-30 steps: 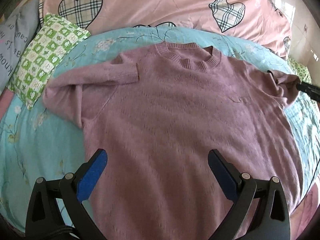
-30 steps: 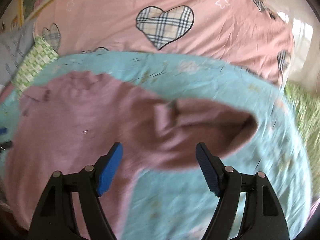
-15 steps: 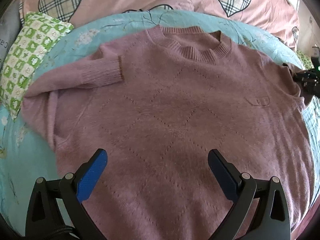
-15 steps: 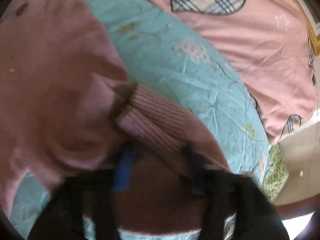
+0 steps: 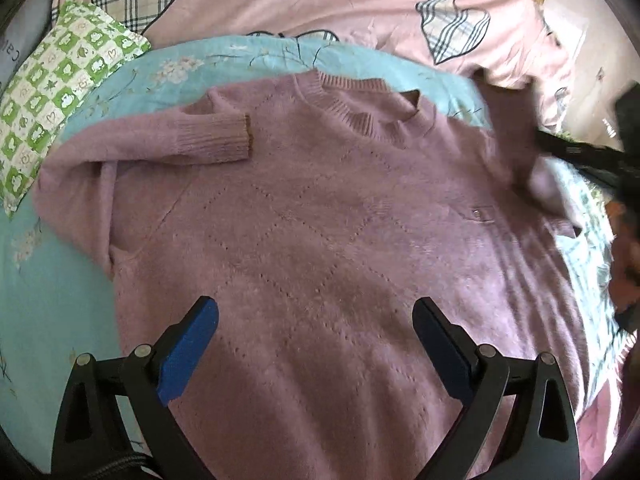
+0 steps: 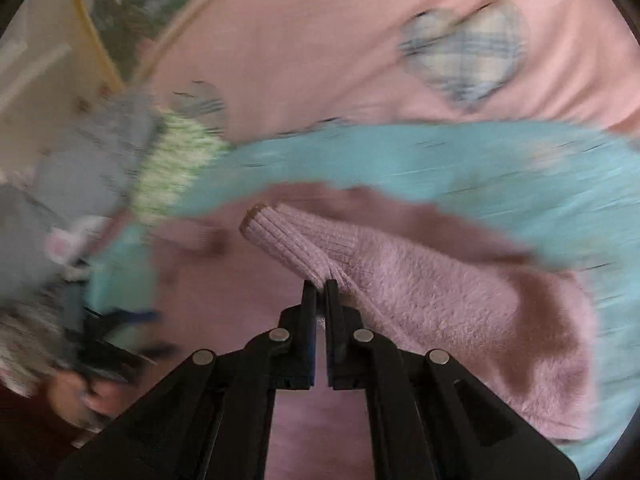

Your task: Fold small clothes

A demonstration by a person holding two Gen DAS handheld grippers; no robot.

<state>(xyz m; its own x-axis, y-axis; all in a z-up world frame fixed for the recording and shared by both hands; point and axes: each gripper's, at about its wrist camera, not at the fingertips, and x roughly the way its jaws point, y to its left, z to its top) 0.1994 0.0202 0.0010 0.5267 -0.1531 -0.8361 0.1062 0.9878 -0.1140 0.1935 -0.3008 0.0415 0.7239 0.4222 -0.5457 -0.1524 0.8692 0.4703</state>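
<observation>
A mauve knitted sweater [image 5: 320, 220] lies face up on the turquoise sheet [image 5: 52, 300]. Its left sleeve is folded across the chest, with the cuff [image 5: 228, 140] near the collar. My left gripper [image 5: 316, 320] hovers open over the sweater's lower half with nothing between its blue pads. My right gripper [image 6: 320, 284] is shut on the right sleeve [image 6: 420, 292] just behind its ribbed cuff [image 6: 272, 228], and the sleeve is lifted over the sweater's body. In the left wrist view the right gripper [image 5: 568, 150] shows blurred at the right edge, holding that sleeve.
A green checked pillow [image 5: 60, 108] lies at the far left. A pink duvet with plaid hearts [image 5: 320, 8] fills the back. In the right wrist view a person's hand [image 6: 80, 396] and the left gripper [image 6: 116, 320] show blurred at the left.
My right gripper closed on the right sleeve near the cuff and swung it up over the sweater. My left gripper drew a little nearer to the sweater and stayed open.
</observation>
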